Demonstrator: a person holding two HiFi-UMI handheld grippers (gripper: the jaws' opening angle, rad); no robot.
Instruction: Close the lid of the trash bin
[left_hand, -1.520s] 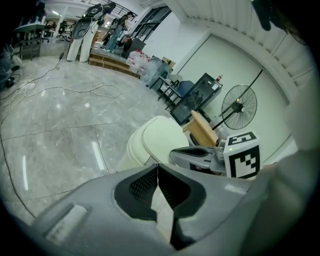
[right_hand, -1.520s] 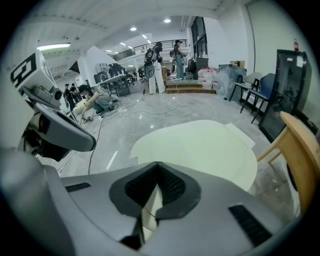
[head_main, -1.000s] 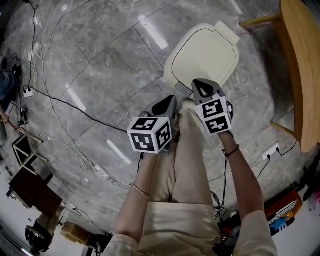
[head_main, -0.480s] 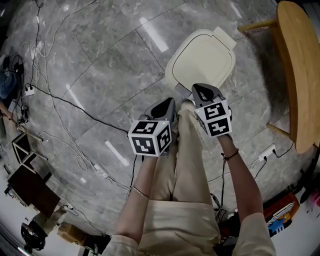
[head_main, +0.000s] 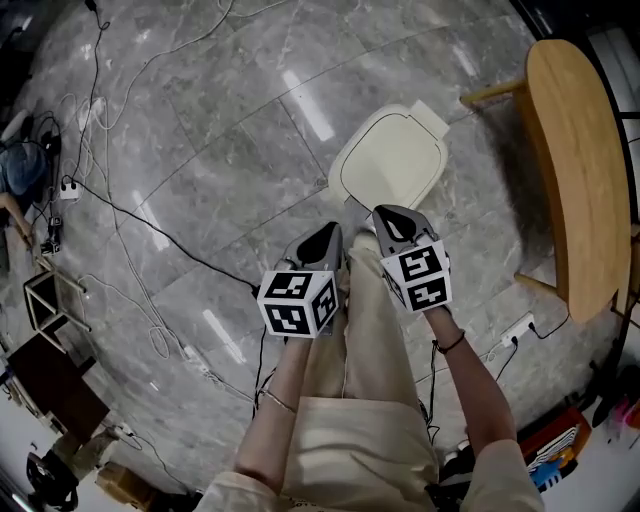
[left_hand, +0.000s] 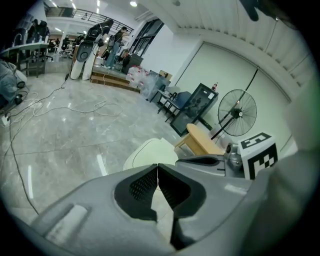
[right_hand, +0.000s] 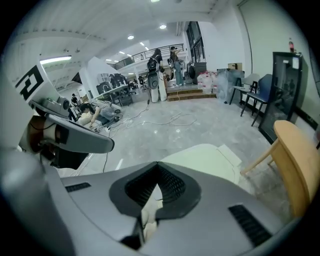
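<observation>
- trash bin (head_main: 338, 182) stands on the grey marble floor (head_main: 220, 120), cream coloured, its lid (head_main: 393, 160) flat down on top, closed.
- in the head view the bin is just ahead of both grippers, past their tips and lower, apart from them; nothing touches it.
- left gripper (head_main: 330, 232): jaws pressed together, tips meeting, nothing between them. the left gripper view (left_hand: 158, 167) shows the bin (left_hand: 147, 150) beyond the closed tips.
- right gripper (head_main: 386, 214): jaws pressed together too, nothing held. in the right gripper view (right_hand: 157, 165) the bin (right_hand: 212, 152) sits just beyond the tips, a bit to the right.
- right gripper tips are nearer the bin than the left ones in the head view.
- the grippers are side by side, near each other, not touching, held over the person's beige trousers (head_main: 375, 340).
- each carries a marker cube, left (head_main: 297, 303), right (head_main: 418, 276).
- wooden table (head_main: 575, 150) stands to the right of the bin, near but apart.
- cables (head_main: 110, 205) run over the floor at left, well apart from the bin.
</observation>
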